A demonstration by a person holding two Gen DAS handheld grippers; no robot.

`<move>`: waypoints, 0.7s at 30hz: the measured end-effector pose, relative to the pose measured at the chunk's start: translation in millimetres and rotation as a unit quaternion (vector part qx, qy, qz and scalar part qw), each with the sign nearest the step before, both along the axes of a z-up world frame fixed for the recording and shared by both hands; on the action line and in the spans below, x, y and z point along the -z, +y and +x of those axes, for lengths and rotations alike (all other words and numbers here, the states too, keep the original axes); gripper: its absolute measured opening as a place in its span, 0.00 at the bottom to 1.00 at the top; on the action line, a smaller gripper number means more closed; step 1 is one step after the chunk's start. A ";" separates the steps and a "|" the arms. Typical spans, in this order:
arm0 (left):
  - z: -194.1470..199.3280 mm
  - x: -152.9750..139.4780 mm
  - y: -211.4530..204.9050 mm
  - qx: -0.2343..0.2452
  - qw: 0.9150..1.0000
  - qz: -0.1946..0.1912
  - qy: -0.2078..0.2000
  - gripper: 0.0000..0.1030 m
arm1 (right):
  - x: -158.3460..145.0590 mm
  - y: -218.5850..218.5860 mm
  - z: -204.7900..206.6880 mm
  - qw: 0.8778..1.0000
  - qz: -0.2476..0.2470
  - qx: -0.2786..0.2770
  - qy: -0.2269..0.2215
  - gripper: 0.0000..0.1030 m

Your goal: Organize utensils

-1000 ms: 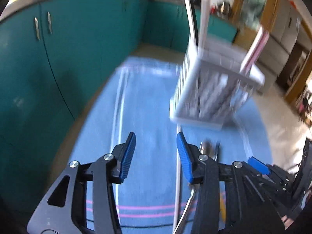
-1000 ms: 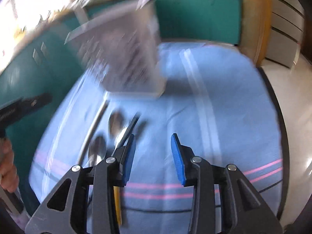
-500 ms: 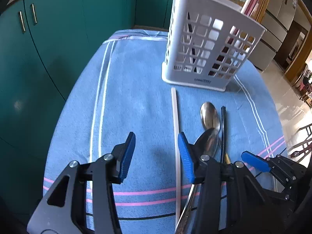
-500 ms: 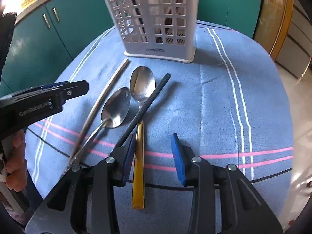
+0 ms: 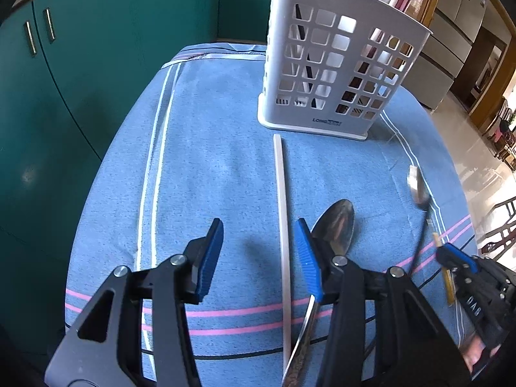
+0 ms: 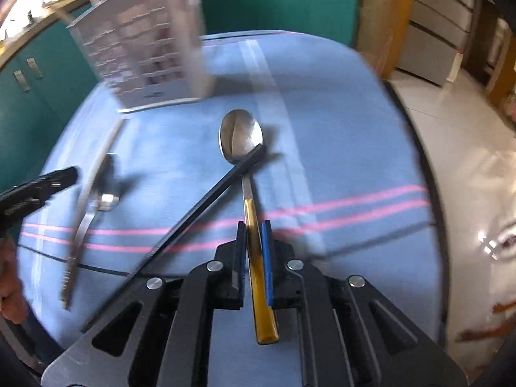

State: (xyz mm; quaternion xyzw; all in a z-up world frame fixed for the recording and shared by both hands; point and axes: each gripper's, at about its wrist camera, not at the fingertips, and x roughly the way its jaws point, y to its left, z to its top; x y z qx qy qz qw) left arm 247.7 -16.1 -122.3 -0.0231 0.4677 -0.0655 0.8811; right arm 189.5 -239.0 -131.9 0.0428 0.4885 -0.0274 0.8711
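Observation:
My right gripper is closing, and its pads press on the yellow handle of a spoon with a steel bowl. A black chopstick lies slanted with its far end across that spoon's neck. My left gripper stands open low over the blue cloth. A white chopstick lies on the cloth between its fingers, close to the right one and apart from both pads. An all-steel spoon lies just right of that finger. The white slotted utensil basket stands upright behind, with a few utensils in it.
The blue striped cloth covers a small table with rounded edges. Teal cabinets stand close on the left and behind. Tiled floor lies to the right. A hand holds the left gripper at the left edge of the right wrist view.
The right gripper has shifted onto the yellow handle and closed on it. That spoon and the black chopstick now sit further from the steel spoon. The left gripper stayed open and sank slightly.

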 end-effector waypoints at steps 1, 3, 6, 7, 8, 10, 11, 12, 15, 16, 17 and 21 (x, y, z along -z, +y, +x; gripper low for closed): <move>-0.6 0.2 -0.6 0.002 1.000 -0.001 0.000 0.46 | -0.2 -5.7 -1.7 1.000 -0.004 0.006 0.002 0.09; 0.2 0.9 -4.5 0.006 1.000 -0.002 0.000 0.47 | -1.5 -10.6 -4.7 1.000 0.006 -0.027 0.001 0.09; 0.2 2.0 -9.9 0.012 1.000 -0.002 0.001 0.48 | -3.7 -19.0 -2.2 1.000 0.019 -0.016 -0.009 0.25; -0.2 2.2 -11.3 0.013 1.000 -0.003 0.001 0.48 | -5.7 -20.8 -1.3 1.000 0.025 -0.013 -0.014 0.27; -0.8 2.4 -11.7 0.014 1.000 -0.003 0.001 0.48 | -9.0 -24.0 0.7 0.998 0.050 -0.014 -0.020 0.27; -1.4 2.9 -10.8 0.013 1.000 -0.001 0.002 0.48 | -12.0 -29.0 6.4 0.993 0.113 -0.020 -0.023 0.27; -1.0 3.4 -9.5 0.010 1.000 0.001 0.003 0.48 | -12.3 -30.5 12.8 0.989 0.146 -0.026 -0.023 0.27; -0.5 3.8 -7.3 0.005 1.000 0.000 0.004 0.48 | -11.9 -28.8 18.3 0.988 0.151 -0.029 -0.021 0.27; -1.0 4.5 -2.6 -0.001 1.000 -0.002 0.005 0.48 | -2.7 -13.3 40.1 0.990 0.136 -0.033 0.007 0.27; -1.5 4.6 -1.6 -0.002 1.000 -0.001 0.005 0.49 | 3.1 -10.6 46.7 0.990 0.135 -0.026 0.023 0.27; -1.8 4.6 -0.2 -0.002 1.000 0.000 0.004 0.50 | 4.9 -8.5 50.7 0.991 0.134 -0.018 0.023 0.27; 1.3 6.7 6.6 -0.010 1.000 -0.002 0.007 0.51 | 5.8 -0.9 65.8 0.993 0.116 -0.021 0.011 0.27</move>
